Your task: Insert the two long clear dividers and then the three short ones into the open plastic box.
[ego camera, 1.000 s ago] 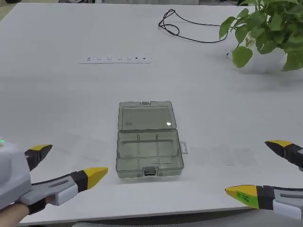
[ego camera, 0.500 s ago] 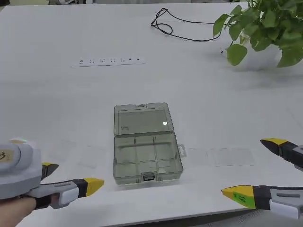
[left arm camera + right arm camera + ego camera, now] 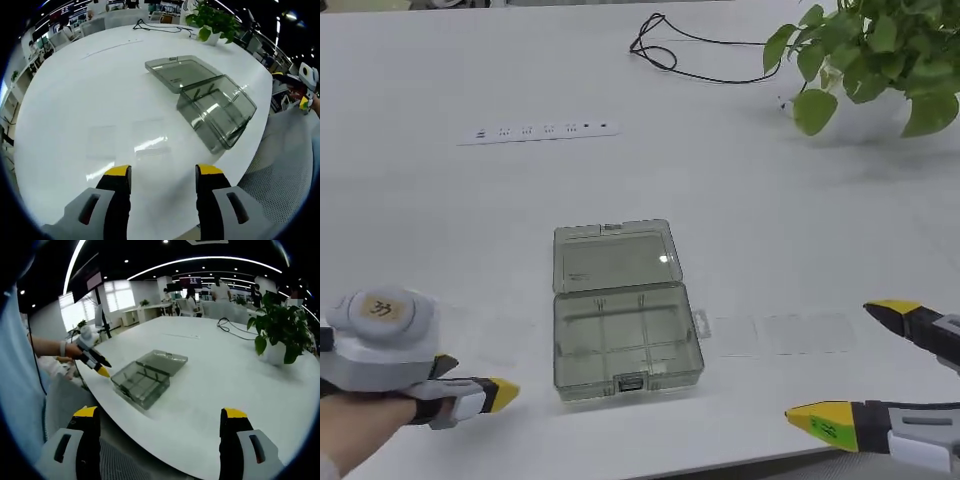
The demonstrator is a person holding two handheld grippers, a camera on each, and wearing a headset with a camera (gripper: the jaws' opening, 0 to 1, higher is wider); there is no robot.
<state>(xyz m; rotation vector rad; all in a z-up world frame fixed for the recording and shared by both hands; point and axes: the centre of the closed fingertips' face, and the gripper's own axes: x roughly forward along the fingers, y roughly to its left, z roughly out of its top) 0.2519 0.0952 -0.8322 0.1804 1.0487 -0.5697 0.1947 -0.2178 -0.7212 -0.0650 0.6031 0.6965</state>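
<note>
The plastic box (image 3: pixel 625 330) sits open in the lower middle of the head view. Its see-through lid lies flat on the white counter (image 3: pixel 440 230), on the far side of the box. The front edge of the box is close to the near edge of the counter, which runs along the bottom of the frame.

Just to the right of the box, some clear dividers (image 3: pixel 780 333) lie flat in a row. They are very faint, so I cannot count them. In the left gripper view, more clear pieces (image 3: pixel 150 142) lie flat in the middle of the frame, just ahead of the jaws. The box is up and to the right of them.

The left tool (image 3: pixel 475 380) is in the lower left of the head view, held by a hand (image 3: pixel 360 430). It is near the left front corner of the box but not touching it. Its jaws are apart and hold nothing.

The right tool (image 3: pixel 853 363) is in the lower right, over the counter edge. Its jaws are wide apart and hold nothing. The clear dividers lie between it and the box.

There is a lot of bare counter beyond the box. A white power strip (image 3: pixel 538 131) lies well apart from it, in the upper left. A black cable (image 3: pixel 690 55) curls at the top, and a green plant (image 3: pixel 865 50) stands in the upper right corner.
</note>
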